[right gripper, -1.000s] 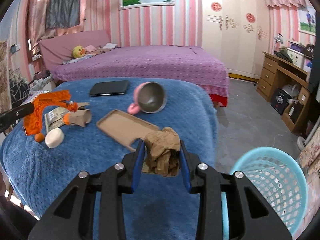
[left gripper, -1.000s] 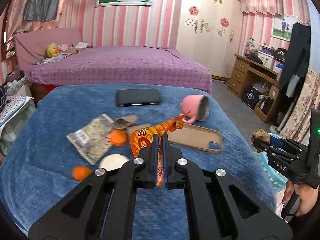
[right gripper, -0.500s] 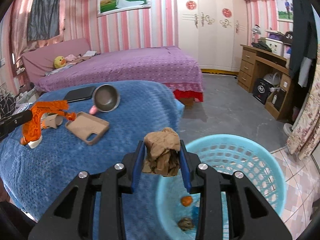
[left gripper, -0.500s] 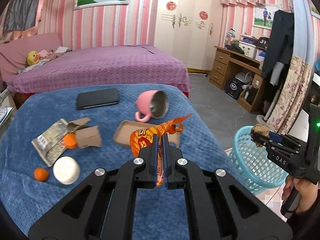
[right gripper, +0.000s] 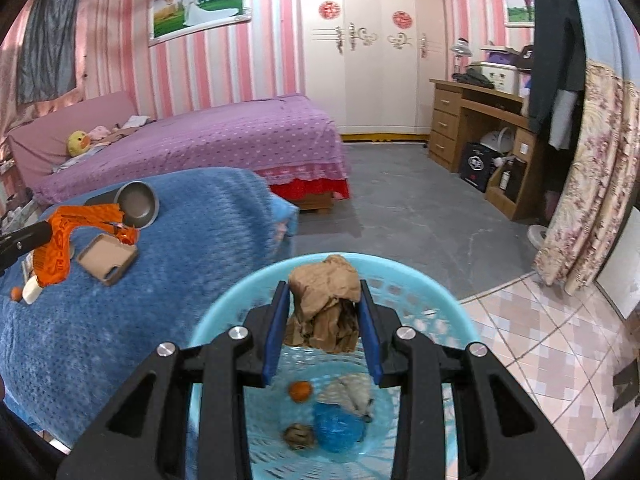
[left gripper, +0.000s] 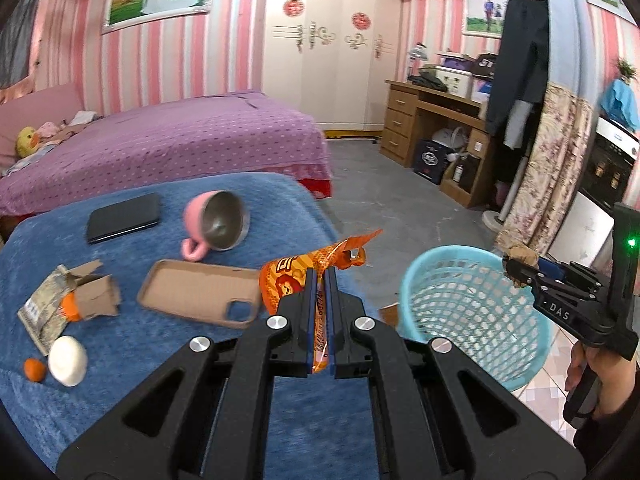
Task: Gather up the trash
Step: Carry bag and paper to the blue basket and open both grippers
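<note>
My left gripper [left gripper: 319,280] is shut on an orange snack wrapper [left gripper: 296,280], held over the right edge of the blue blanket; the wrapper [right gripper: 60,240] also shows at the left of the right wrist view. A crumpled brown paper wad [right gripper: 324,308] is clamped in my right gripper [right gripper: 324,304], which hangs over the mouth of the light blue basket [right gripper: 240,300]. In the left wrist view that gripper [left gripper: 516,268] sits above the basket [left gripper: 472,312] rim. The basket holds an orange scrap [right gripper: 300,391], a blue wad [right gripper: 338,426] and other bits.
On the blue blanket [left gripper: 168,360] lie a tipped pink mug [left gripper: 216,224], a black phone [left gripper: 124,218], a brown phone case [left gripper: 200,296], a torn packet [left gripper: 60,308], a white round piece [left gripper: 67,360] and an orange bit [left gripper: 35,369]. A purple bed [right gripper: 220,136] and wooden desk [right gripper: 480,120] stand beyond.
Both grippers have swung right, away from the blanket toward the basket. The right one with the paper wad now hangs over the basket's mouth; the left one has carried the wrapper to the blanket's edge.
</note>
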